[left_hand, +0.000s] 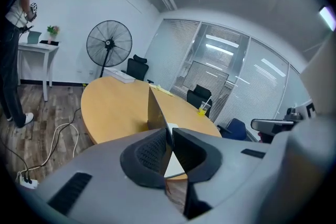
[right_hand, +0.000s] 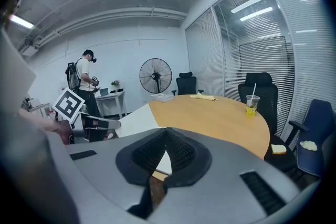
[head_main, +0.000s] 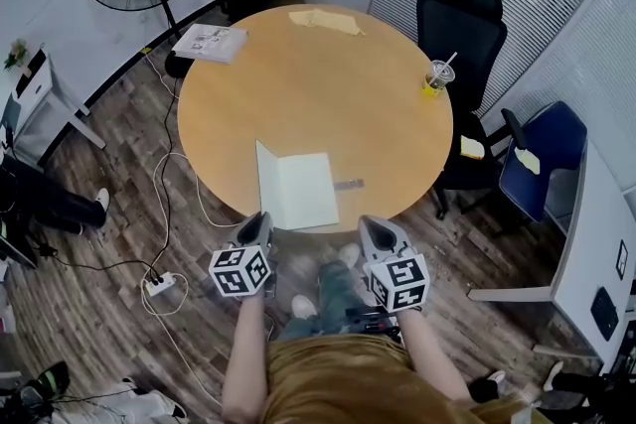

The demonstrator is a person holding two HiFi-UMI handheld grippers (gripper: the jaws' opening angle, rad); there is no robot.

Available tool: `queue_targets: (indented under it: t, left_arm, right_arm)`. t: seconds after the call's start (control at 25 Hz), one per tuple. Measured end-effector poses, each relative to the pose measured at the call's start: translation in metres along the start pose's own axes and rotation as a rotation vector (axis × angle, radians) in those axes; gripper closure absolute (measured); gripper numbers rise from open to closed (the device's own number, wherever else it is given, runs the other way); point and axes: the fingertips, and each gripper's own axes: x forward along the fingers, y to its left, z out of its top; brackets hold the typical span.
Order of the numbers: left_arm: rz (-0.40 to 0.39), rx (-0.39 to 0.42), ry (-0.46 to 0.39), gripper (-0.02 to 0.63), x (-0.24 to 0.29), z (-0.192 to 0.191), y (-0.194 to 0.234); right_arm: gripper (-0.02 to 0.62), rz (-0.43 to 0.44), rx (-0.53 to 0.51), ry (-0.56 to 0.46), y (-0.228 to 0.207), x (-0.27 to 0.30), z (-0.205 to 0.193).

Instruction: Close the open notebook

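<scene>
The notebook (head_main: 303, 192) lies open near the front edge of the round wooden table (head_main: 318, 104). Its left cover (head_main: 264, 182) is lifted and stands steeply above the white page. My left gripper (head_main: 260, 221) is at the notebook's near left corner. In the left gripper view the brown cover (left_hand: 156, 107) runs edge-on into the left gripper (left_hand: 169, 131), whose jaws stand a narrow slit apart around it. My right gripper (head_main: 373, 225) waits off the table's edge to the right of the notebook, shut and empty. In the right gripper view its jaws (right_hand: 166, 131) meet, with the raised white leaf (right_hand: 131, 118) ahead.
A cup with a straw (head_main: 436, 77) stands at the table's right. A booklet (head_main: 209, 42) and a yellow sheet (head_main: 326, 20) lie at the far side, and a small flat strip (head_main: 349, 184) lies right of the notebook. Chairs (head_main: 459, 25) ring the table. Cables and a power strip (head_main: 162, 285) lie on the floor at left.
</scene>
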Motion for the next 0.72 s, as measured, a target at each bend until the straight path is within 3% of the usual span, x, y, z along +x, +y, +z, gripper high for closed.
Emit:
queue_targets:
  t: [0.72]
  left_arm:
    - [-0.135, 0.059, 0.037, 0.526, 0.014, -0.003, -0.035]
  right_arm:
    - [0.584, -0.018, 0.007, -0.001, -0.001, 0.001, -0.002]
